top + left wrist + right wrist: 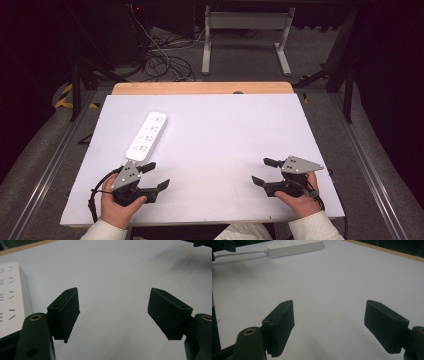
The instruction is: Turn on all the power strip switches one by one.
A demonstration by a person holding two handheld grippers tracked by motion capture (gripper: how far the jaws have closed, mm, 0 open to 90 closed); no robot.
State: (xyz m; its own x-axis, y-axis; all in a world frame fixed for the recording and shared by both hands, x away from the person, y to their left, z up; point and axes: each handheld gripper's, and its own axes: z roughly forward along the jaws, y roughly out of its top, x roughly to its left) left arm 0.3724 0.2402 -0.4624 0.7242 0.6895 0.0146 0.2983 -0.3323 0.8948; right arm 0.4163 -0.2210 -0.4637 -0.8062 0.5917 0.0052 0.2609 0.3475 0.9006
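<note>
Power strip (147, 136) lies just ahead of left gripper (156, 176), long axis running away from the person; right gripper (261, 171) well apart. Both jaws wide apart, empty.

white board (225, 150) covering the table, with a pale wooden strip (200, 88) along its far edge. beyond it, grey floor (240, 62) with a tangle of dark cables (165, 62) far left and a white table frame (245, 22) standing far centre. yellow-and-black tape (64, 97) on the floor at left. metal rails (50, 165) running along both sides of the table.
</note>
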